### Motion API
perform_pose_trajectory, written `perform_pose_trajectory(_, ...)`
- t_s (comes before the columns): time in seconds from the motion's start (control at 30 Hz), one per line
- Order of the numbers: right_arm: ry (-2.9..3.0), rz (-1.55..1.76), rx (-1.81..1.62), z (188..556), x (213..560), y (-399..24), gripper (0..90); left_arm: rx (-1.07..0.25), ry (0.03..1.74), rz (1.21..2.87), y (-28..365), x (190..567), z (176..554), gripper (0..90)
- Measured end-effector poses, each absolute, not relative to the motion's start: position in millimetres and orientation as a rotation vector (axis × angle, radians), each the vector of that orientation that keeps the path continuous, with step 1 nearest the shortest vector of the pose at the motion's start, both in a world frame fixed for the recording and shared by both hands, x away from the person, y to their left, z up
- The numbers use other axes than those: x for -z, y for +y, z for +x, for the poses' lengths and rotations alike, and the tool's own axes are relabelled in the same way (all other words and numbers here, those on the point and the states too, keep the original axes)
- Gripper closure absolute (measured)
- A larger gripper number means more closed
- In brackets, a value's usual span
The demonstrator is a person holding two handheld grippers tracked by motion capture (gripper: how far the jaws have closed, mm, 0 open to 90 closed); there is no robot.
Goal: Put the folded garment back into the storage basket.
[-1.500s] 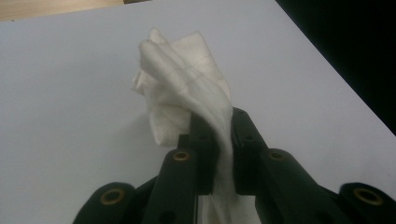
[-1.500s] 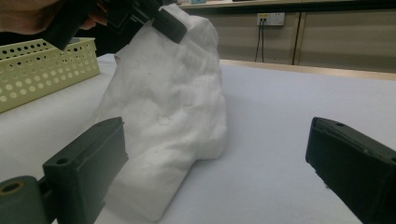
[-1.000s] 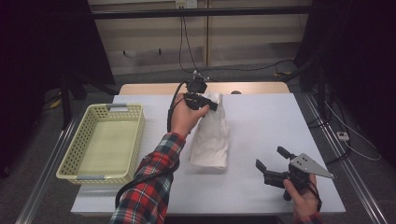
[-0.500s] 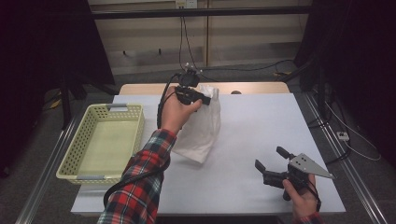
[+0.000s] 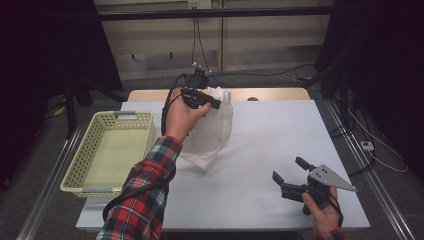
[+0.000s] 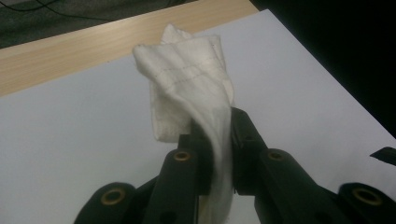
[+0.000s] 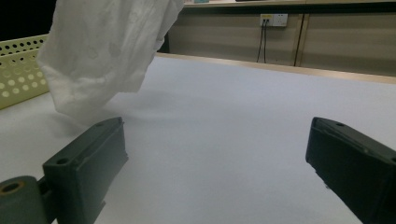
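Left gripper: jaws closed tight on the cloth, one fold pinched between the pads.
Cloth: it hangs down from the left gripper, just right of the basket; low corner at or near the table, contact unclear.
Right gripper: jaws wide apart, nothing between them, well apart from the cloth.
Basket: on the table's left edge.

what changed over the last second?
The left gripper, shut on the white cloth, has risen and drawn toward the basket side, lifting the cloth until just its lower end touches the table. The right gripper stayed open, in place.
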State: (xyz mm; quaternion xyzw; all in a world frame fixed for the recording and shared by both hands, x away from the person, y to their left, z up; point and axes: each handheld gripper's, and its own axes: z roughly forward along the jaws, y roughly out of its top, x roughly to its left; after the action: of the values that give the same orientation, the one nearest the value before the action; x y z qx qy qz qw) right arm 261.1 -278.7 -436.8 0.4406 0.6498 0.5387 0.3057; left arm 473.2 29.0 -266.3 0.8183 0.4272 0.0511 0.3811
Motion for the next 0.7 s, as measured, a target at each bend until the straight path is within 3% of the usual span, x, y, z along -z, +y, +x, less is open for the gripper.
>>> perform_pose_trajectory(0.7, 1.720, 1.166, -1.423, 260.7, 436.2, -278.8, 5.0, -0.162, 1.100, 2.080, 48.4, 251.4, 472.0, 82.4)
